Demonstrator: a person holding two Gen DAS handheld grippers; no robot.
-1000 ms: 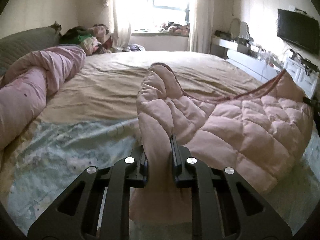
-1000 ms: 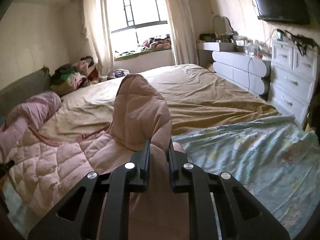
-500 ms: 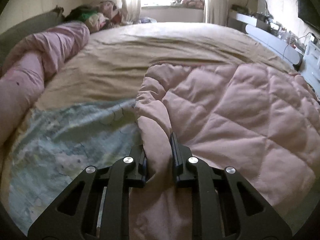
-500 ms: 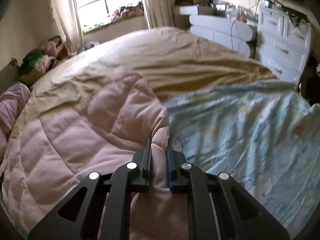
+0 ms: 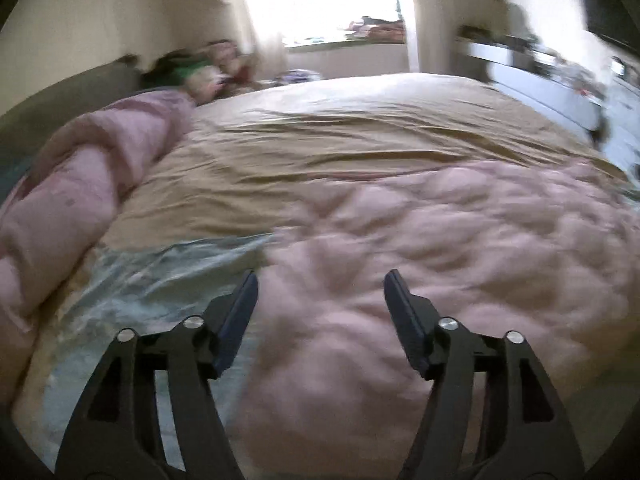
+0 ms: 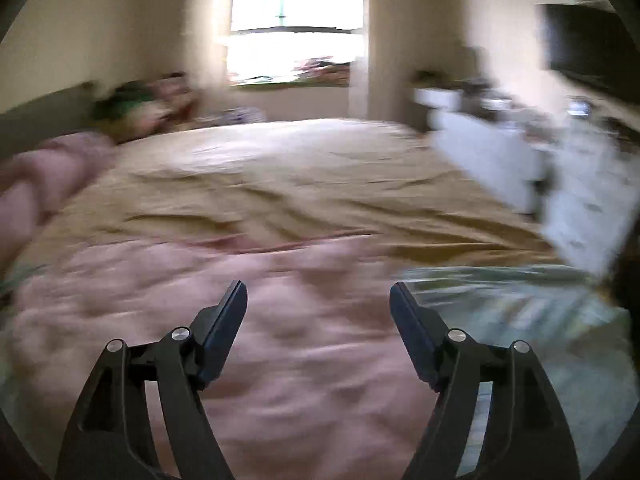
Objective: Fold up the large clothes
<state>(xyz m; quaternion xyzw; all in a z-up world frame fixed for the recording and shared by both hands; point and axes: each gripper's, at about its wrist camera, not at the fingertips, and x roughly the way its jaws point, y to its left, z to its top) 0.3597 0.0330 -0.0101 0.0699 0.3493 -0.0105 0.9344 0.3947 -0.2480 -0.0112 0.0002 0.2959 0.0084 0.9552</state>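
A pink quilted garment (image 5: 440,248) lies spread flat on the bed, filling the lower right of the left wrist view. The same pink garment (image 6: 200,312) fills the lower left of the right wrist view. My left gripper (image 5: 320,280) hangs above its left part with jaws opening wide; no cloth is pinched between the pads. My right gripper (image 6: 318,290) hangs above its right part, jaws also opening, nothing held. Both views are blurred by motion.
The bed has a tan sheet (image 5: 340,140) and a pale blue patterned sheet (image 5: 152,280) near me. A rolled pink duvet (image 5: 72,200) lies along the left edge. White drawers (image 6: 500,160) and a wall television (image 6: 592,48) stand to the right; a window (image 6: 296,8) is behind.
Both grippers were shut on folds of the pink garment; both have let go and stand wide. The garment, earlier lifted in humps, now lies flat. Both hands have pulled back from it.
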